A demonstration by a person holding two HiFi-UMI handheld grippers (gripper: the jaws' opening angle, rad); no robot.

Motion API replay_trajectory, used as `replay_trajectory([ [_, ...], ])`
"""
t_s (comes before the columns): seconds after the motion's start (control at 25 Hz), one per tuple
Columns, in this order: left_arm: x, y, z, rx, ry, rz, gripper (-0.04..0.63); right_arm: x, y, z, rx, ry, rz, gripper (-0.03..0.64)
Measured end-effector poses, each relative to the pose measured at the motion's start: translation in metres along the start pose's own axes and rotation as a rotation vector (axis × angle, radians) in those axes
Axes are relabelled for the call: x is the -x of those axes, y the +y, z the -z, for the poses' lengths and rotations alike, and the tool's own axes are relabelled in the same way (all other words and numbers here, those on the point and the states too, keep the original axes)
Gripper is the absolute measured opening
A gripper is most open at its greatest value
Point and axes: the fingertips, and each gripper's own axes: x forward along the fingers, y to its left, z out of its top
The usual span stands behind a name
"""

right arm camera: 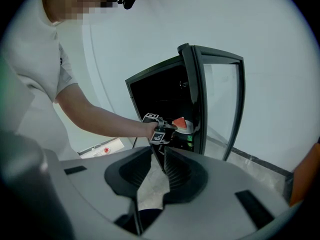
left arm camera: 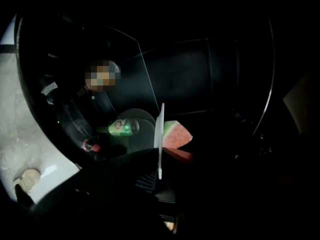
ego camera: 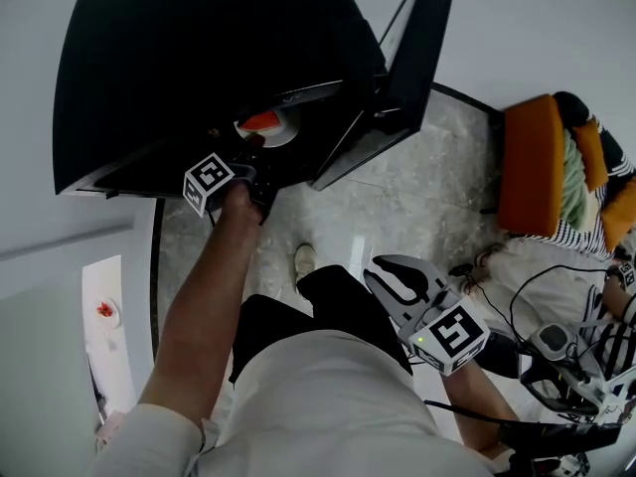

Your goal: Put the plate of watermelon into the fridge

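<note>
Jaws of left gripper (left arm camera: 159,170) clamp near rim of plate (left arm camera: 160,129), which is inside fridge (ego camera: 199,68). Watermelon (left arm camera: 176,134) just past tips. Right gripper (right arm camera: 159,156) jaws narrow, empty. Plate likely stiff, slick, breakable. Keep rim hold, level.

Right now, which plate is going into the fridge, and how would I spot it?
Find the black fridge with its door open. At its opening, the left claw grips a white plate by its rim. Unlike the green can lying beyond it, it carries a red watermelon wedge.
</note>
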Motion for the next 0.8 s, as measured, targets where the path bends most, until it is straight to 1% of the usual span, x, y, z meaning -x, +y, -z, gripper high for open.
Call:
replay_trajectory([
  [0.2,-0.016,0.003,-0.009,-0.023,-0.005,-0.051,0.025,-0.003,-0.012,-0.001,-0.029,0.005,0.001,0.089],
  [0.32,-0.027,0.012,-0.019,-0.066,0.004,-0.107,0.025,-0.013,-0.017,-0.003,-0.041,0.015,-0.001,0.089],
  [0.44,-0.031,0.014,-0.022,-0.148,0.009,-0.164,0.026,-0.015,-0.020,-0.003,-0.043,0.015,0.002,0.089],
  [0.56,-0.033,0.014,-0.017,-0.234,0.020,-0.234,0.052,-0.008,-0.023,0.001,-0.047,0.011,0.007,0.089],
  [0.72,-0.035,0.011,-0.005,-0.395,0.049,-0.347,0.086,0.004,-0.026,0.006,-0.056,0.006,0.010,0.089],
  [0.8,-0.033,0.009,-0.002,-0.492,0.060,-0.415,0.108,0.009,-0.025,0.008,-0.054,0.006,0.011,0.089],
])
